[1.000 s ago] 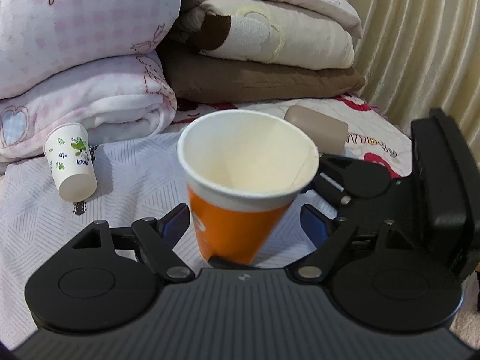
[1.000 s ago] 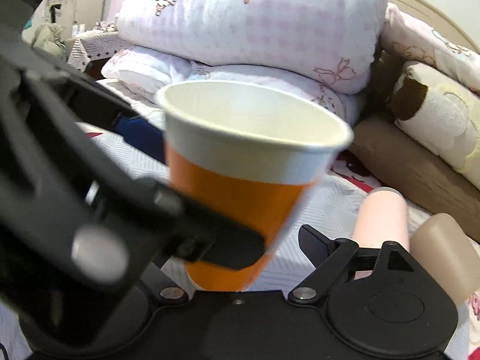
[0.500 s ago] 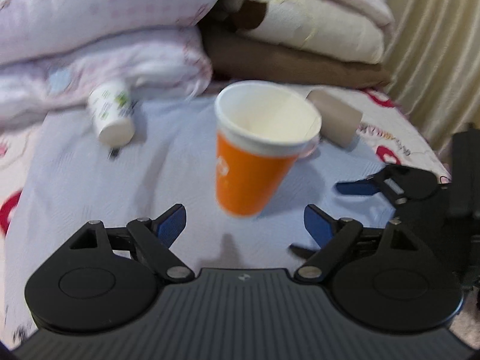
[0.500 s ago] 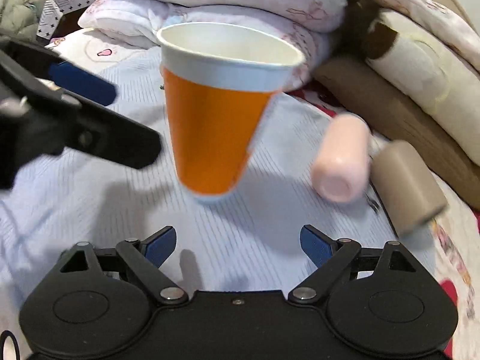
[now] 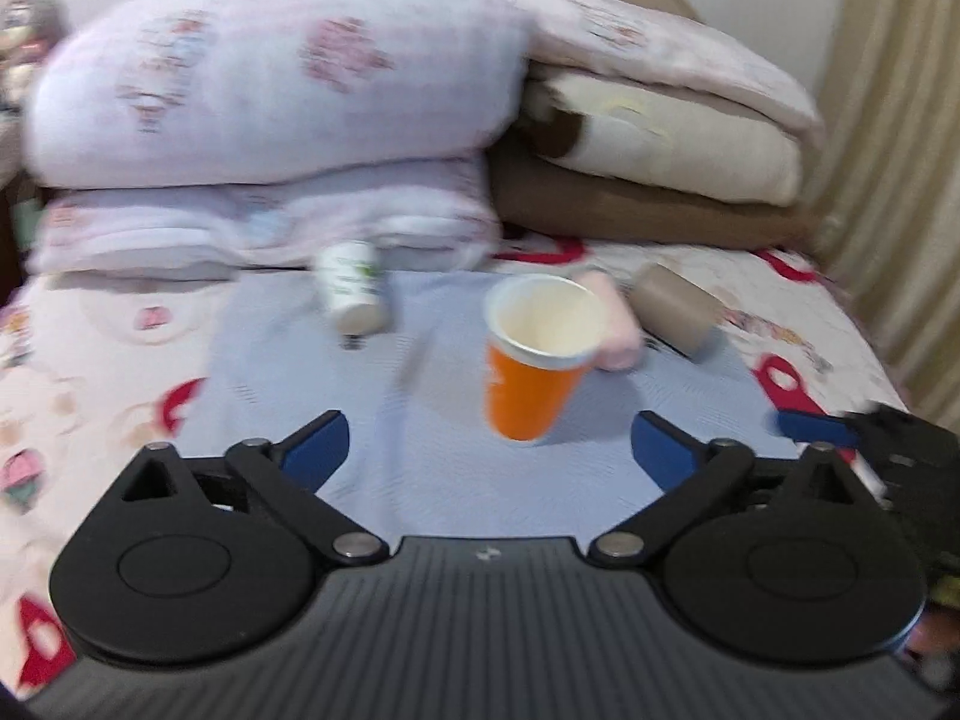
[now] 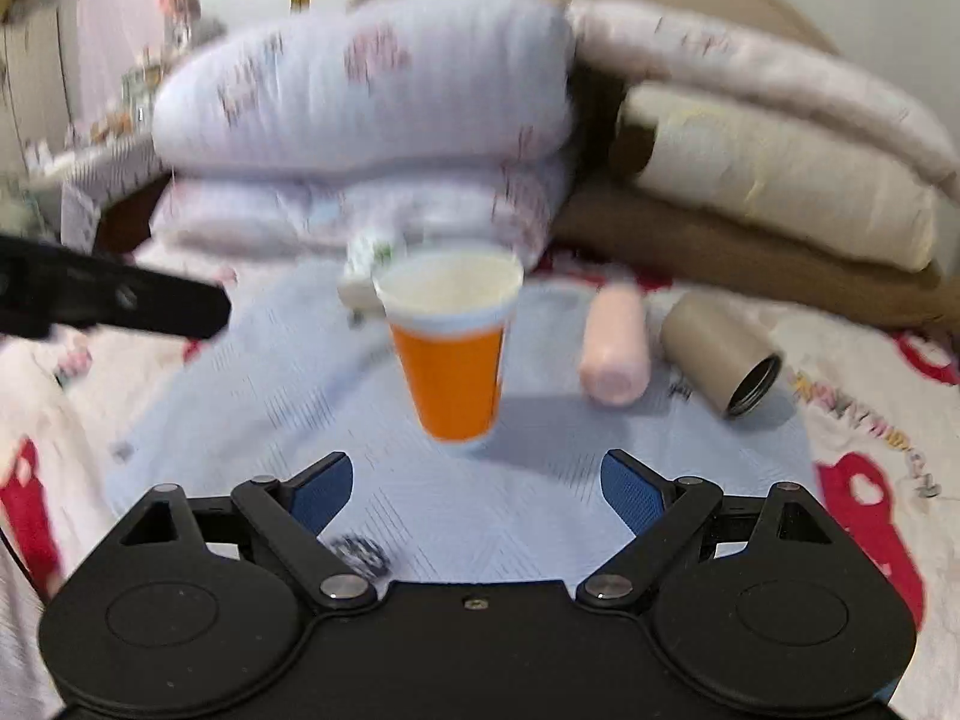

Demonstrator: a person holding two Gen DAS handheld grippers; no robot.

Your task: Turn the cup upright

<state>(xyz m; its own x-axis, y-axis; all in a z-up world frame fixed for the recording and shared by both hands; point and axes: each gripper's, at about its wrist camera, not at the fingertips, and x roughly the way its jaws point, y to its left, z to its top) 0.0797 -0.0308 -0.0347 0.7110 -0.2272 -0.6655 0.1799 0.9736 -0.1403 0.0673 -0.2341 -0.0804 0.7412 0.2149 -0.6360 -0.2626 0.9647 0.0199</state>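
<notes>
Cup (image 5: 536,360) stands upright, mouth up, on the pale blue cloth (image 5: 456,480), free of both grippers. Left gripper (image 5: 489,447) jaws apart, empty. Right gripper (image 6: 476,483) jaws apart, empty. Pink tube (image 6: 615,345) and tan tube (image 6: 717,351) lie beside the cup.

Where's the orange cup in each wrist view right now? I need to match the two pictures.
Left wrist: orange cup stands upright right of centre, ahead of the open gripper.
Right wrist: orange cup stands near centre, slightly left.
Shared landmark: the tan cylinder lying to its right.
</notes>
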